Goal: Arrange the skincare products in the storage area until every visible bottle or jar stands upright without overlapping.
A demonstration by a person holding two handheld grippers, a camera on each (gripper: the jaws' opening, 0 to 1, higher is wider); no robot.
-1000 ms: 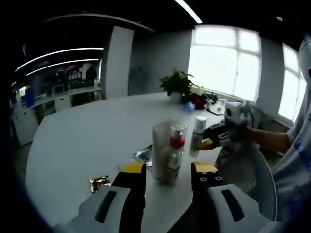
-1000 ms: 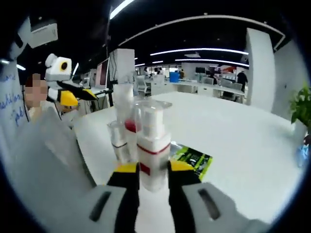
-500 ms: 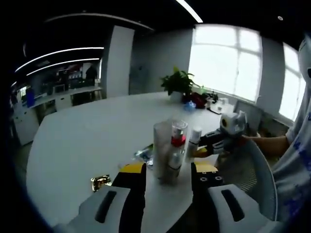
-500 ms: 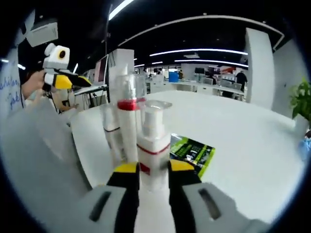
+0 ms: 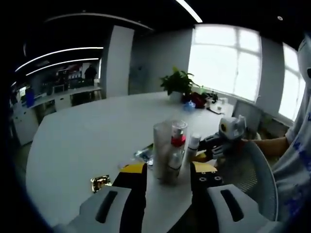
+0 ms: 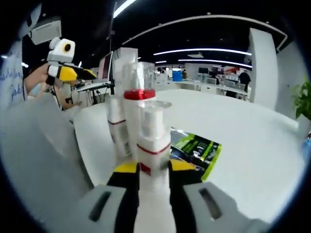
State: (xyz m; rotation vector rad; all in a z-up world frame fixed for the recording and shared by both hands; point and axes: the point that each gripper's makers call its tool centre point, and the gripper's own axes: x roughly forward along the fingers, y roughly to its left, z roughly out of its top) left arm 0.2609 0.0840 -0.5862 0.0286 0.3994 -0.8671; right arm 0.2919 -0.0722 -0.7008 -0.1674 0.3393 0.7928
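In the left gripper view we start at the far left of the white table (image 5: 82,131), where one small gold foil wrapper (image 5: 99,182) lies flat, well apart from the bottles. Moving right, our left gripper (image 5: 167,171) hangs just short of the cluster with its two jaws spread and nothing between them, apparently waiting while the other hand works. Beyond the jaws stand the task's things: a tall clear bottle (image 5: 161,150), a red-collared bottle (image 5: 177,143) touching or just beside it, and a lower small bottle (image 5: 172,162) in front, all upright and packed close, so we judge they are being gathered in one spot. Just right of them is a white pump bottle (image 5: 193,145), pinched at its base by our right gripper (image 5: 208,150), which comes in from the right with a hand behind it. That makes four bottles here; whether any overlap we cannot tell. In the right gripper view, the left gripper shows at upper left, then two upright bottles behind, one of them the red-collared bottle (image 6: 138,119), and in front the white pump bottle (image 6: 153,150), clamped low between the jaws of the right gripper (image 6: 153,170) and kept vertical, we think so it can be set down standing beside the others. To the right one green leaflet (image 6: 200,150) lies flat on the table.
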